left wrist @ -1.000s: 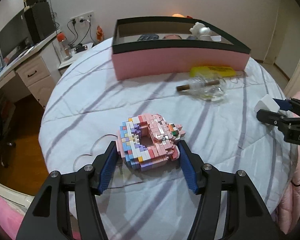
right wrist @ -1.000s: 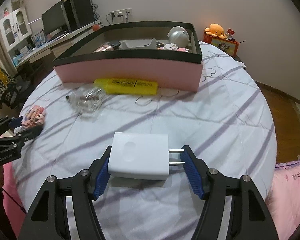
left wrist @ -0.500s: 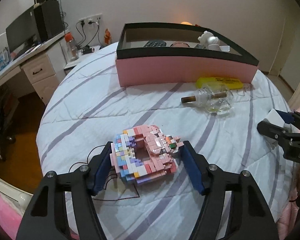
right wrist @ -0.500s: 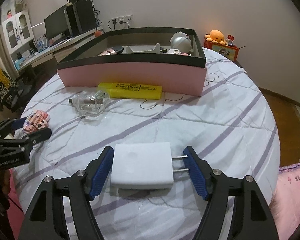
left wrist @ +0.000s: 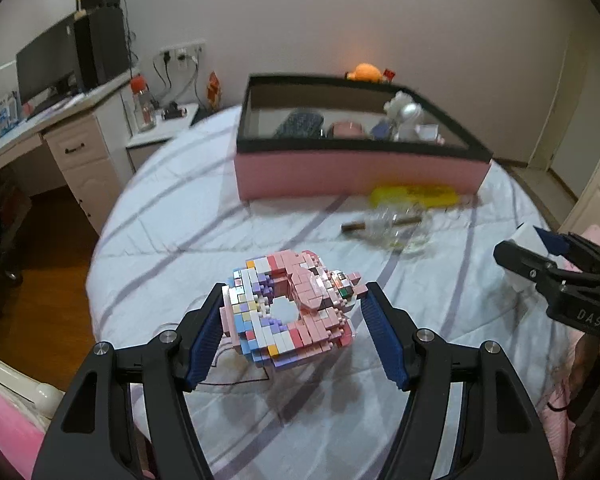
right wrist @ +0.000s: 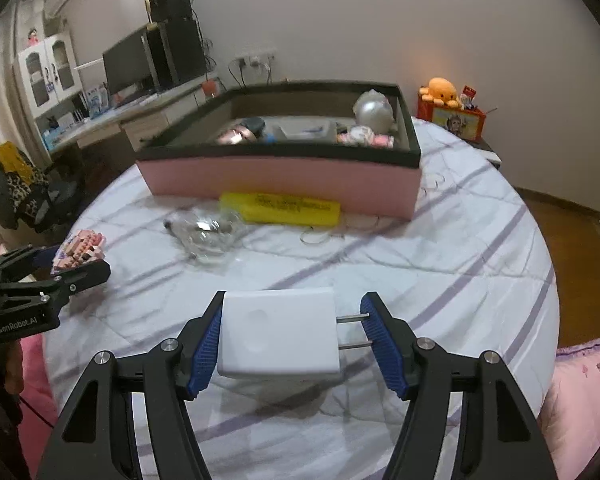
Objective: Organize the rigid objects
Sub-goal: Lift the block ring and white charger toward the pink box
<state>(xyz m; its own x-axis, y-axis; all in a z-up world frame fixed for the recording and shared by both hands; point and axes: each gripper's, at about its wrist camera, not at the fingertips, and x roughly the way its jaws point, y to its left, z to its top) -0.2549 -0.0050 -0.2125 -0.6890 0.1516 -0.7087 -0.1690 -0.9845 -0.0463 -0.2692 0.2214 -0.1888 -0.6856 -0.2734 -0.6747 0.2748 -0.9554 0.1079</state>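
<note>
A pink and pastel toy-brick model hangs just above the striped bedspread, casting a shadow beneath; my left gripper is shut on it, a blue pad on each side. The same model shows at the left in the right wrist view. My right gripper grips a white charger plug: the left pad presses its body, the right pad meets the two prongs, and the jaws are closing. The plug sits slightly off the bed. Behind both stands a pink box with a black rim, with several items inside.
A yellow carton lies against the box's front wall. A clear glass bottle lies on its side just in front of it. A desk with a monitor stands left of the round bed; wooden floor surrounds it.
The left gripper has risen with the brick model, which now hangs off the bedspread. The right gripper has tipped up a little with the plug, so the box shows lower in both views.
</note>
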